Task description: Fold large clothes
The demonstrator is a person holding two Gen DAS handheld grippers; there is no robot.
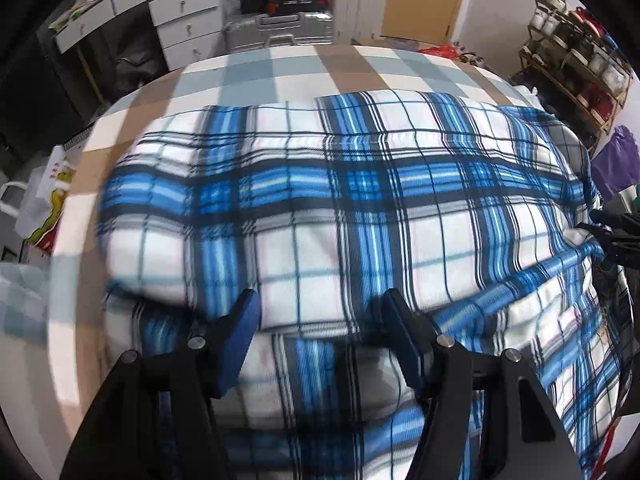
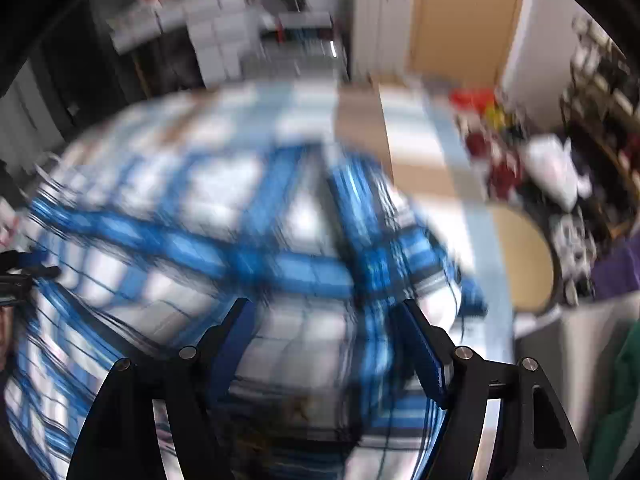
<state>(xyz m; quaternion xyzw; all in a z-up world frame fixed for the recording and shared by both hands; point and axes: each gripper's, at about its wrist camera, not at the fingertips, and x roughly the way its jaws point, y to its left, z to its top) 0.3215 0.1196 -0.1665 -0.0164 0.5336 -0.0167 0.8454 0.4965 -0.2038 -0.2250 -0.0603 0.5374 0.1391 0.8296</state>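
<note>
A large blue, white and black plaid shirt [image 1: 320, 200] lies spread on a surface with a checked blue, white and tan cover [image 1: 280, 68]. A folded layer of it lies over its near part. My left gripper [image 1: 322, 312] points down at the near fold edge, its jaws well apart, with cloth beneath and between the blue pads [image 1: 244, 320] and no pinch to be seen. The other gripper [image 1: 612, 236] shows at the right edge. The right wrist view is blurred: my right gripper [image 2: 324, 316] stands open over the shirt [image 2: 200, 240] near its right edge.
White drawers [image 1: 188, 20] and a silver suitcase [image 1: 280, 28] stand beyond the far edge. A shoe rack [image 1: 580, 60] and purple cloth [image 1: 616, 160] are at the right, bags [image 1: 44, 200] at the left. A round tan board [image 2: 524, 256] lies beside the cover.
</note>
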